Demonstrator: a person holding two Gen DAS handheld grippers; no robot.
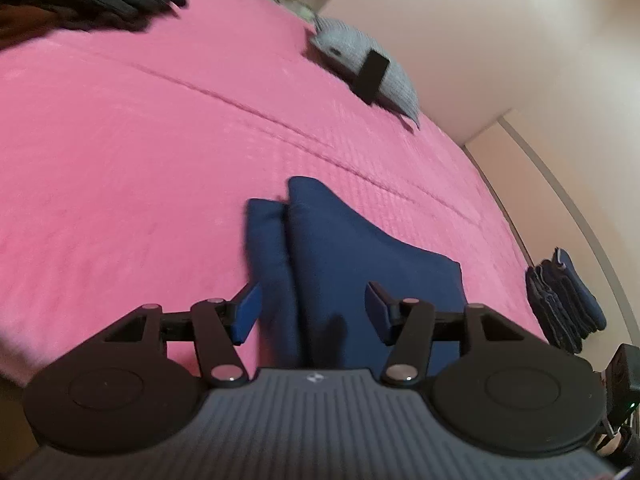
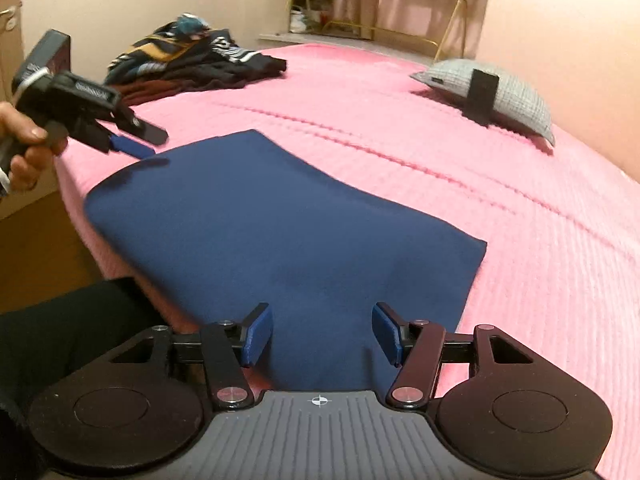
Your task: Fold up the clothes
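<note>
Navy garment [image 2: 280,220], folded, flat on the pink bedspread [image 2: 460,200] near the bed's close edge; near end hidden behind the right tool's body in the right wrist view. From the left wrist view, same garment [image 1: 360,264] seen as two long lobes side by side with a dark crease between them; kind of clothing hard to tell.

Right tool [image 2: 322,334] wide open, nothing between its blue pads, hovering over the garment's near end; contact with the cloth not clear. Left tool [image 1: 314,310] likewise spread open and empty, over the garment; blurred by motion. Also seen from the right wrist view at the left edge [image 2: 138,146], held in a hand [image 2: 24,148], tips just above the garment's far left corner, one blue pad showing; hand cut off by the frame. Dark sleeve or trouser leg [image 2: 60,328] at lower left, too dark to make out.

Farther right, in the left wrist view, small stack of folded dark blue clothes [image 1: 564,300] at the bed's edge, partly cut off by the tool body. Long seam [image 2: 400,136] across the bedspread beyond the garment. Past it, grey checked pillow [image 2: 492,92] with a black strap or box [image 2: 482,92] on it, indistinct. At far left, heap of unfolded dark and striped clothes [image 2: 192,60]; single pieces not separable. Beyond the bed, gold-coloured rack [image 2: 340,8] against the wall, contents blurred.
</note>
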